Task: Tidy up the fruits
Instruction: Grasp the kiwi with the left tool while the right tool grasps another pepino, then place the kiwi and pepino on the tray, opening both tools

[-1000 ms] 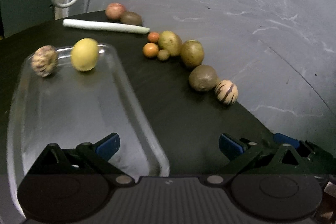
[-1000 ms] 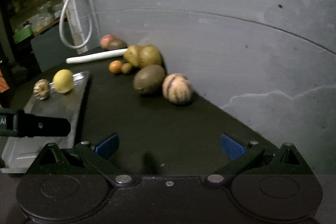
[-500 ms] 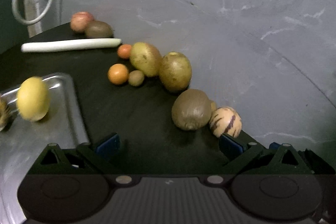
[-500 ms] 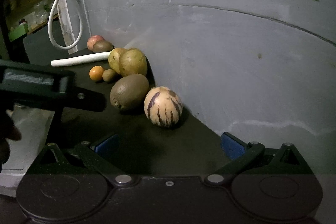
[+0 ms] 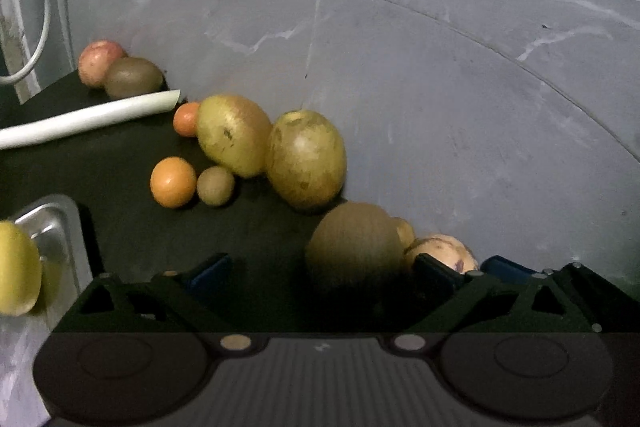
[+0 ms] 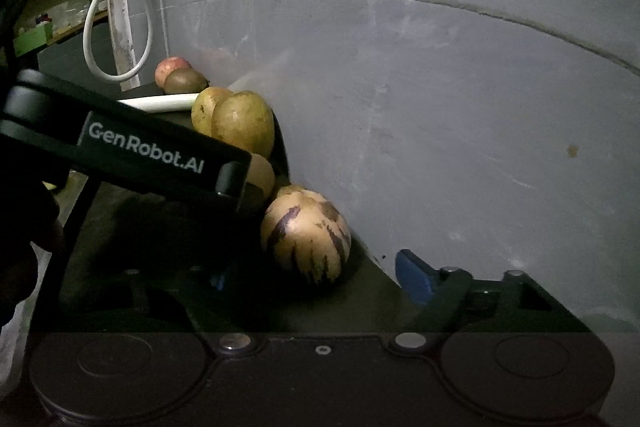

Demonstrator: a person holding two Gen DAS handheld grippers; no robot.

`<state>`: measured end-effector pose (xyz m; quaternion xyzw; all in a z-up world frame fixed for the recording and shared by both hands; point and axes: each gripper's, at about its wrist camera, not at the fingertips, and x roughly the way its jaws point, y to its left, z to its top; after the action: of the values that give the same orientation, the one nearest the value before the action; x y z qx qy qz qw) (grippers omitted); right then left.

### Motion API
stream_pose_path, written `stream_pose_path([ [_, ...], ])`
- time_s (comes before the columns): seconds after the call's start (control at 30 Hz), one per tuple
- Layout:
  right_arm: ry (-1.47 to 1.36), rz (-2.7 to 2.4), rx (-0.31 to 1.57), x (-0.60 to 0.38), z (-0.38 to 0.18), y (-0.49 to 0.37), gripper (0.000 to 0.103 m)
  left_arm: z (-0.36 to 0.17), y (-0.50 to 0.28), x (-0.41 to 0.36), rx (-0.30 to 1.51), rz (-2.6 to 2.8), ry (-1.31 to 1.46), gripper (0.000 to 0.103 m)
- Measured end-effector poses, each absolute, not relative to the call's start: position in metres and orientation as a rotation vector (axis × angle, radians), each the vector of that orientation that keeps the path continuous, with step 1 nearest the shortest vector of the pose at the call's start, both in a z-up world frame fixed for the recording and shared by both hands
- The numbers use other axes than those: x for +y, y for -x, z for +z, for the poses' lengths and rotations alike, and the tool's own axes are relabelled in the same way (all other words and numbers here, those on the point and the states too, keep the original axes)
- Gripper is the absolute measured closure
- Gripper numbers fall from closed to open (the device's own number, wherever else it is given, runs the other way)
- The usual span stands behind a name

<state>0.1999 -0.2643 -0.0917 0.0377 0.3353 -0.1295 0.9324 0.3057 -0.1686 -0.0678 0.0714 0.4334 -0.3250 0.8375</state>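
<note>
Fruits lie in a row on the dark table (image 5: 120,179) along the grey wall. The left claw (image 5: 320,273) is wide but its jaws are closing, and the big brown fruit (image 5: 352,247) sits between them; I cannot tell if the pads touch it yet. The right claw (image 6: 316,277) is also closing, with the striped melon (image 6: 306,235) between its jaws, and a clear gap stays on the right side of it. In the right wrist view the left claw's black body crosses in front of the brown fruit. A yellow fruit (image 5: 16,267) rests in the metal tray (image 5: 56,227) at the left edge.
</note>
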Motion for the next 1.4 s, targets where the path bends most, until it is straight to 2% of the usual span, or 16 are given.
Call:
stream_pose_path([
  [0.37,-0.072,-0.244,0.677,-0.266,-0.095,-0.209,0.047,-0.074,-0.320,-0.177,0.944,-0.739,-0.140,0.020],
  [0.47,-0.070,-0.242,0.673,-0.267,-0.095,-0.211,0.051,-0.075,-0.325,-0.180,0.960,-0.759,-0.120,0.028],
  [0.57,-0.070,-0.244,0.671,-0.266,-0.096,-0.212,0.052,-0.075,-0.326,-0.183,0.967,-0.787,-0.111,0.040],
  [0.93,-0.053,-0.234,0.673,-0.260,-0.091,-0.207,0.053,-0.076,-0.326,-0.160,1.012,-0.712,0.017,0.041],
  [1.4,0.001,-0.039,0.618,-0.199,-0.063,-0.227,0.053,-0.037,-0.309,-0.057,0.925,-0.529,0.181,0.041],
])
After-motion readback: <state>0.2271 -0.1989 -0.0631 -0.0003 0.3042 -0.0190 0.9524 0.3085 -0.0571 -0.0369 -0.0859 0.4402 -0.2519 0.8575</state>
